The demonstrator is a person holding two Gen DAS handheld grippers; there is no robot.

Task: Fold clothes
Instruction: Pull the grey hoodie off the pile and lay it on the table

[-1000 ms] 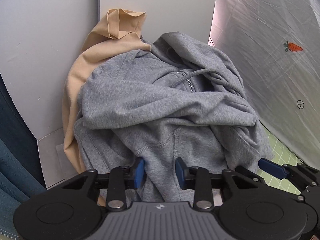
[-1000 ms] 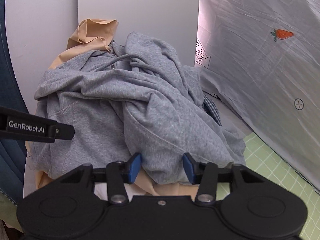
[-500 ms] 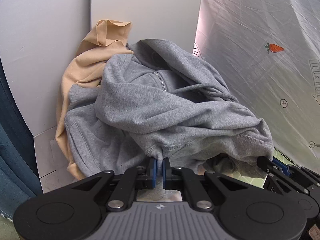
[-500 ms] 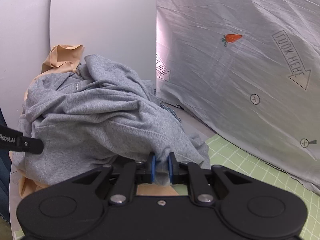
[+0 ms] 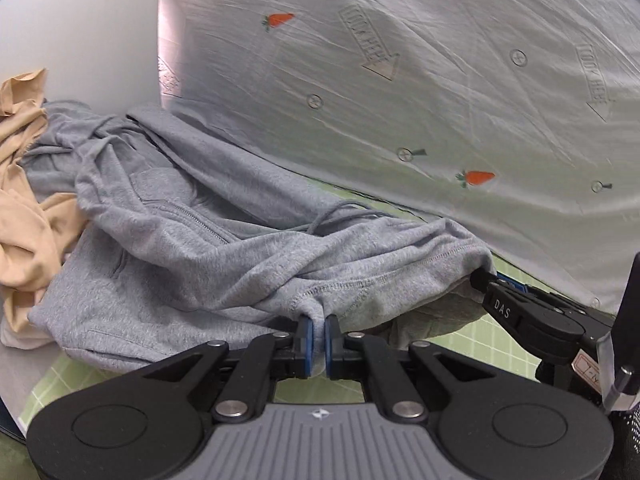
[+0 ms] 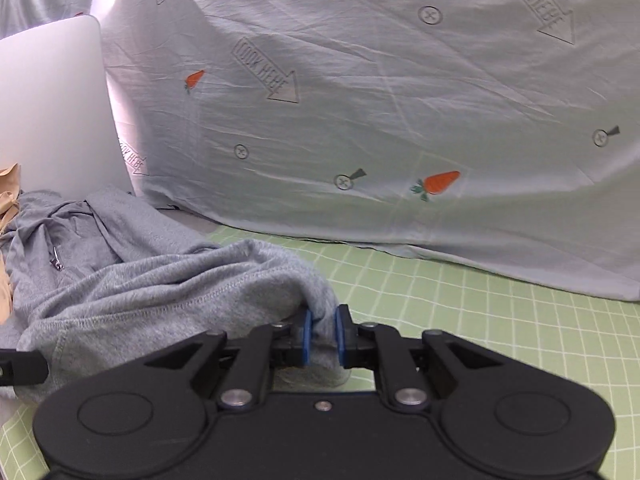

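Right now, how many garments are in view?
2. The gray hoodie sprawls over the green grid mat, its hem pinched by the left gripper and right gripper. A tan garment is bunched at far left. More may lie underneath.

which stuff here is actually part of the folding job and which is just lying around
In the job:
- grey hoodie, hem pinched by both grippers
- left gripper
- right gripper
- tan garment, likely waiting in the pile

Just there:
- carrot-print sheet
- green grid mat
- white board
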